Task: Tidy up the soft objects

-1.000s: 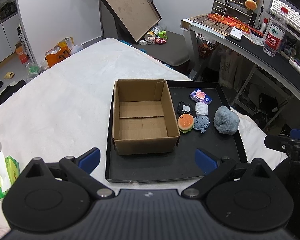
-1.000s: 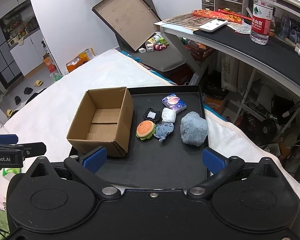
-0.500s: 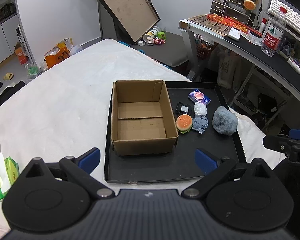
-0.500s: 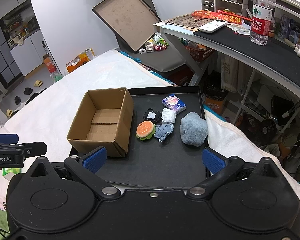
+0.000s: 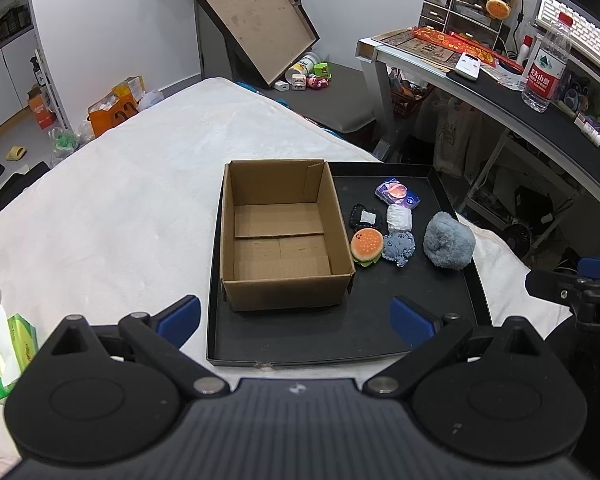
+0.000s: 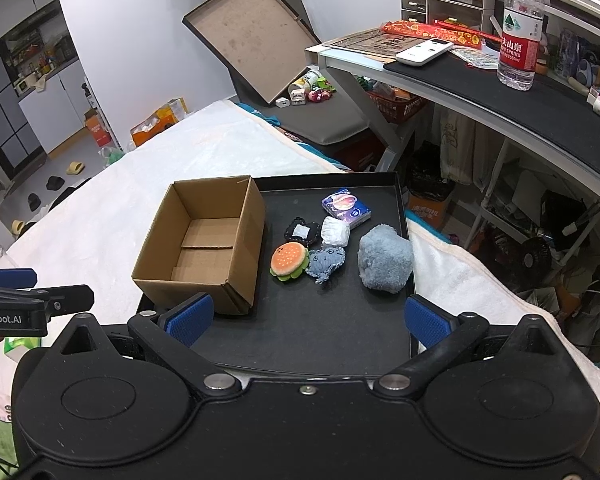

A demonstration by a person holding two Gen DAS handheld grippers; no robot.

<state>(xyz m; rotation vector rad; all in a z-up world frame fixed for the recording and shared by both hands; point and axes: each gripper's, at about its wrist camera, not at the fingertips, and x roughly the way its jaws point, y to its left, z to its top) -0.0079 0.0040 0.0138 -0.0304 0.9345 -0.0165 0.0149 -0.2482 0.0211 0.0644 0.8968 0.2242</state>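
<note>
On the black tray (image 6: 404,216), beside your empty box (image 6: 204,248), sit the burger toy (image 6: 289,260) and fluffy blue ball (image 6: 385,258). Both grippers (image 5: 296,320) (image 6: 308,322) hang wide, holding nothing. Squeeze too softly and toys probably slip

Open cardboard box (image 5: 280,236), empty, upright on left part of black tray (image 5: 380,340). Right of box, cluster on tray: burger plush (image 5: 366,246) touching blue knitted toy (image 5: 398,247); behind them black-edged pouch (image 5: 365,216), white wrapped bundle (image 5: 399,218), purple tissue pack (image 5: 397,196). Fluffy grey-blue ball (image 5: 449,245) apart, near right rim.
</note>
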